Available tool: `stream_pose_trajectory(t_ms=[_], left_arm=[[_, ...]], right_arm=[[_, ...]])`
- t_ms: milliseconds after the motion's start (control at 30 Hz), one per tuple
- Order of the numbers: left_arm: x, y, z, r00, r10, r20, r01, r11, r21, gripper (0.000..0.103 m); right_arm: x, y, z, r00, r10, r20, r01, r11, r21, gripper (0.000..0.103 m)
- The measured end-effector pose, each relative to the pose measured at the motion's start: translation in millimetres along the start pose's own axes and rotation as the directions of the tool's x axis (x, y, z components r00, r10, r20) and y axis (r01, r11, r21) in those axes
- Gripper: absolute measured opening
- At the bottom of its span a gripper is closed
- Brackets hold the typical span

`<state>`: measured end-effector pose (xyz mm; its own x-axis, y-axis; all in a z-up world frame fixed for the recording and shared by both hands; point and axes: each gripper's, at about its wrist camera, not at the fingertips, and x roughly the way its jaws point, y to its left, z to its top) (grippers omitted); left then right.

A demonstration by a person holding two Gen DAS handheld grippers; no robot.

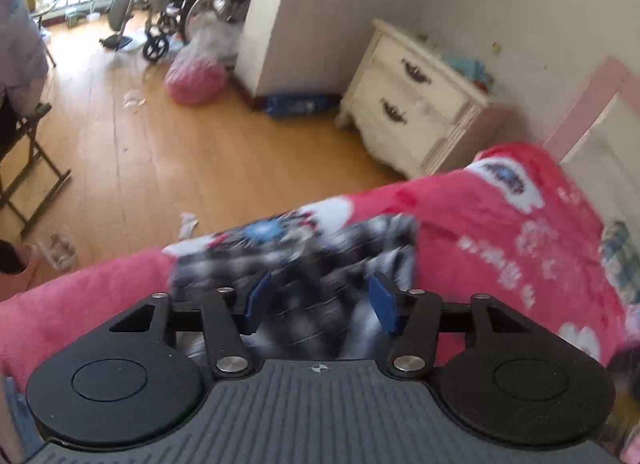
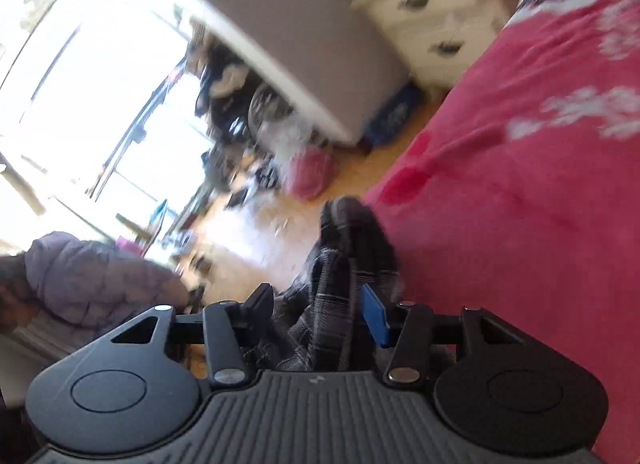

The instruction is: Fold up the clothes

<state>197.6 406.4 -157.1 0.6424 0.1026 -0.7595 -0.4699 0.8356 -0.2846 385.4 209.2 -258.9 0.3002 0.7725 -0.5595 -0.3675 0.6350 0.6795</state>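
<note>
Nearest, the left gripper [image 1: 318, 300] and right gripper [image 2: 316, 312] each clenched the checked garment [image 1: 304, 260] bunched above the red blanket's [image 1: 500, 224] near edge, where loose folds could slip floorward.

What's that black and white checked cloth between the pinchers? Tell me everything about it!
The checked cloth is a soft, crumpled piece of clothing with a black, grey and white plaid pattern. It is bunched up, not folded. In the left view it lies on the pink blanket with part of it between the left gripper's blue pads. In the right view a dark bunch sticks up between the right gripper's fingers. Blur hides its shape and whether the pads press it.
</note>
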Motion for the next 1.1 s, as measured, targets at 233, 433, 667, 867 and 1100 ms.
stream_pose_trajectory(t_ms=[233, 433, 667, 867, 1100], left_arm=[[6, 12, -22, 0.998, 0.008, -0.062, 0.0, 0.991, 0.132, 0.048], [40, 24, -33, 0.995, -0.015, -0.095, 0.019, 0.999, 0.035, 0.038], [65, 55, -24, 0.978, -0.117, -0.172, 0.088, 0.982, -0.168, 0.038], [22, 89, -9, 0.969, -0.146, -0.199, 0.074, 0.941, -0.329, 0.038], [-17, 149, 14, 0.994, -0.062, -0.088, 0.014, 0.887, -0.462, 0.04]], right_arm=[[-23, -2, -7, 0.995, -0.067, 0.072, 0.067, 0.998, -0.005, 0.004], [-60, 19, 1, 0.994, 0.005, 0.107, 0.0, 0.999, -0.043, 0.004], [-57, 64, -12, 0.982, 0.183, -0.044, -0.182, 0.983, 0.02, 0.004], [-33, 106, -37, 0.969, 0.213, -0.128, -0.214, 0.977, 0.003, 0.004], [21, 139, -93, 0.961, 0.127, -0.246, -0.159, 0.981, -0.113, 0.004]])
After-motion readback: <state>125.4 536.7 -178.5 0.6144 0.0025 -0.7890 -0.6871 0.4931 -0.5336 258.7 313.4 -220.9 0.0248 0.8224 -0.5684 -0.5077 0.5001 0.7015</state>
